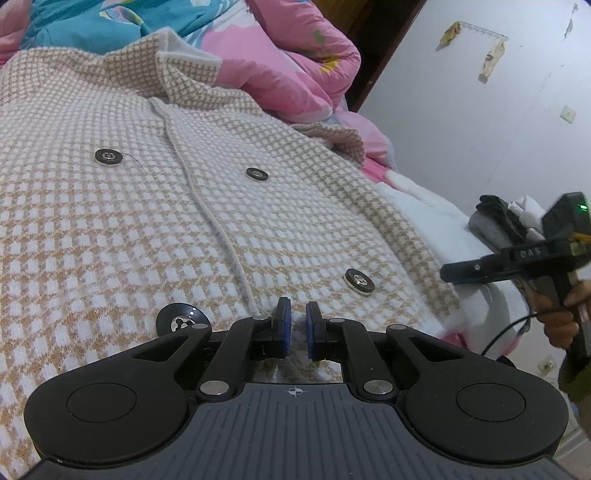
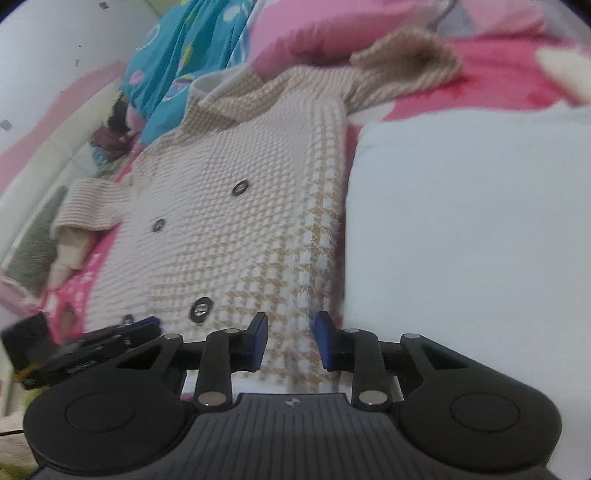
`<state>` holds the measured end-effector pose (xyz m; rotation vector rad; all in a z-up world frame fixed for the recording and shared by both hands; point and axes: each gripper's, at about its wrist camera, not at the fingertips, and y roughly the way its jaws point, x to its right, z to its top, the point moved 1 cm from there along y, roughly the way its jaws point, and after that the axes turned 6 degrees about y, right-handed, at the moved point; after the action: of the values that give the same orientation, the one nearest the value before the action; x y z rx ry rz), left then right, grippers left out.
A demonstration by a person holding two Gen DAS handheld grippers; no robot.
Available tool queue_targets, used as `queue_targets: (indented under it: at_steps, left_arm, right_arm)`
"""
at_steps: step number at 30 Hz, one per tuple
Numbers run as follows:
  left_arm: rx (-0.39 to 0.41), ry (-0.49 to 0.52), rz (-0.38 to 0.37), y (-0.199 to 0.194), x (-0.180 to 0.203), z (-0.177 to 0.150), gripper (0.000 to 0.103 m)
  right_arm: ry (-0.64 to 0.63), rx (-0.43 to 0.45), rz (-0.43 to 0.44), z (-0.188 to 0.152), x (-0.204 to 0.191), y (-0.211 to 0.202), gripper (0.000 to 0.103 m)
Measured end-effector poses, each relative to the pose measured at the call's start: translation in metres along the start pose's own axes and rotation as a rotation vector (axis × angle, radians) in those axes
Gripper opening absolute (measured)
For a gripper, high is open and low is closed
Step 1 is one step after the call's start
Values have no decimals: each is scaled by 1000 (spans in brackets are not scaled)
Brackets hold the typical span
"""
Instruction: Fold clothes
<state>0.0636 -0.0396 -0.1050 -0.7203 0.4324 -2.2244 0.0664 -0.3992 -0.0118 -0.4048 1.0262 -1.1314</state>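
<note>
Spread flat on the bed, the checked knit jacket (image 1: 177,206) lies front-up, its collar toward the pink quilt (image 1: 295,66) and the blue flowered bedding (image 1: 92,22) at the far end. Four dark buttons show on its front; one button (image 1: 359,282) lies just ahead and to the right of the left gripper (image 1: 295,325), and another sits just beside that gripper's left linkage.

The left gripper hangs over the jacket's lower front, close to the hem. Its blue pads (image 1: 283,317) stand nearly together with only a narrow slit between them, and nothing can be seen pinched in that slit; cloth shows beyond and below them.

The right gripper (image 2: 290,341) is at the jacket's side edge near the hem, where the tan-and-white check meets a white blanket (image 2: 461,229). Its jaws are spread apart, and the edge strip of the jacket runs through the gap between the two blue pads; whether they touch the cloth cannot be told, as this view is blurred.

From the left wrist view, the right gripper appears at the far right, off the jacket's edge and above the white blanket, held by a hand (image 1: 561,314). A sleeve (image 2: 92,206) lies out to the jacket's far side on the pink sheet (image 2: 480,74).
</note>
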Motion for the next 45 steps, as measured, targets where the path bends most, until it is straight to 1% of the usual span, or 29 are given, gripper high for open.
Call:
queue_targets:
  at_steps: [1,4,10,13,15,18,20,21,22,24,27,29,30,32,34,35,36,37,39,40,45]
  left_arm:
    - [0,4,4,0,1,0,9]
    - [-2,14,16,0,3,0,9]
    - [8,28,28,-3,4,-2,9]
    - [14,29,20,-3,3,-2,9]
    - [20,23,11,-3,0,-4,9]
    - [31,12,-4,-3,-3,-6,9]
    - [35,9,-12,-3,-4,-6,9]
    - [35,10,-14,-4,-4,-6,9]
    - [35,12,-16,-4,-4,-6,9]
    - [33,21,-15,-4,-4,-5,9]
    - [25,33,-15,-5,-3,-4,9]
    - [19,39,-18,-5,-4,-3,9]
    - [15,42,-19,-5,-4,-2,9]
    - [8,49,-22,-5,-4,-1,9]
    - [5,56,-19,-5,-4,-1,9]
    - [4,59,-18,-6,-4,-1,9]
    - [4,59,-18,-6,-4,-1,9]
    - [5,57,-18,-6,-4,-1,9]
    - [0,59,-17,-6,-4,0,9]
    - [-3,62,-16,-7,-3,0,9]
    - [-12,82,5,-8,1,1,9]
  right_arm:
    - [-37,15,-30,-3,-3,-1,30]
    - [-134,39,-109,-7,-21,13,30]
    - [-209,52,-212,-13,-32,19,30]
    - [-269,54,-273,-24,-42,15,35]
    - [-282,50,-299,-27,-44,18,35]
    - [-254,38,-289,-24,-41,26,34]
    - [-243,36,-282,-22,-39,31,27]
    - [-243,43,-295,-22,-39,31,11]
    - [-236,61,-296,-21,-42,24,10]
    - [-218,99,-289,-19,-49,7,10]
    - [-240,188,-285,-20,-75,-29,10]
    - [-232,171,-305,-22,-74,-29,10]
    - [-220,142,-331,-23,-67,-19,10]
    - [-200,113,-357,-25,-60,-9,7]
    - [-181,88,-379,-28,-53,0,6]
    - [-175,93,-368,-27,-52,1,7]
    - [-169,102,-352,-26,-51,1,12]
    - [-164,111,-336,-25,-51,1,13]
    - [-153,129,-304,-22,-50,1,14]
    - [-148,137,-288,-21,-50,2,17]
    - [-121,181,-207,-16,-48,2,17]
